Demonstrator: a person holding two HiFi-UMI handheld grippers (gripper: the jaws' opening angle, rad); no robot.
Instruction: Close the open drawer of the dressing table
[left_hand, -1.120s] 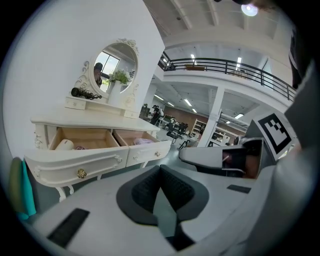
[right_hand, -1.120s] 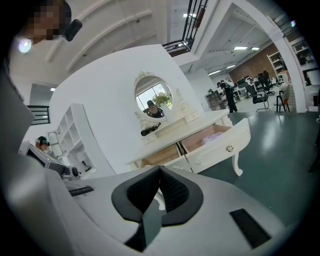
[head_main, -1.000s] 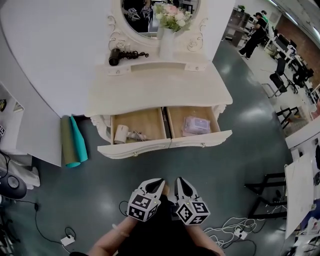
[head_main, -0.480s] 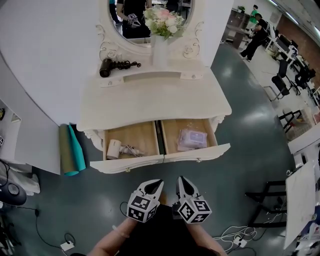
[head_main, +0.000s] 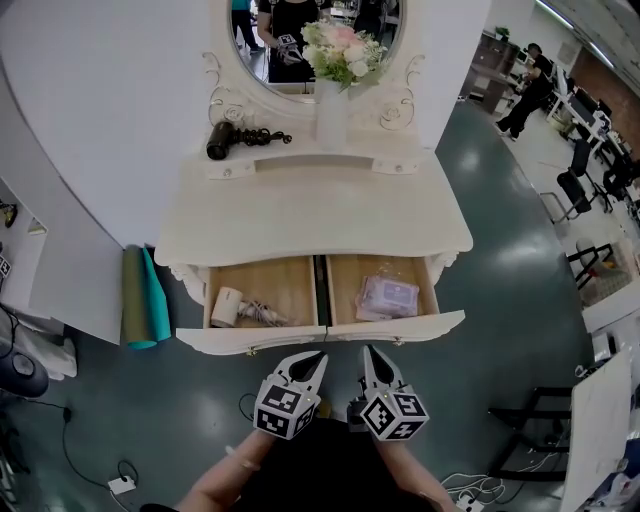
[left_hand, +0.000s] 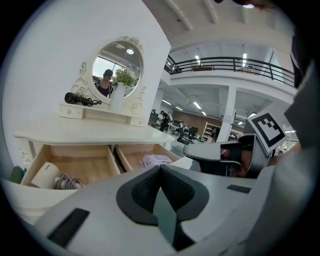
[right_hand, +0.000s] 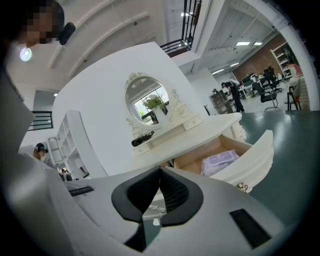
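Leftmost, two rolled mats (head_main: 145, 295), one olive and one teal, lay on the floor just beside the left end of the dressing table (head_main: 320, 215). Near the table's back left corner a black hair dryer (head_main: 240, 138) rested on the raised shelf. Towards the middle of the back edge a white vase (head_main: 332, 105) of flowers stood in front of the oval mirror (head_main: 290, 45).

Under the table's front edge both drawers were pulled out. The left drawer (head_main: 250, 338) held a white cylinder (head_main: 226, 306) at its left side with a tangled cord (head_main: 262, 314) beside it. This was possibly a small appliance, though the view was too coarse to be sure.

The left gripper (head_main: 320, 357) hovered close in front of the drawer fronts, near where the two met. Its jaws were pressed together at the tips with nothing between them. The right gripper (head_main: 366, 351) hung just beside it, jaws likewise closed and empty.

The right drawer (head_main: 400, 326) held a pale purple packet (head_main: 388, 297) lying flat on its wooden floor.
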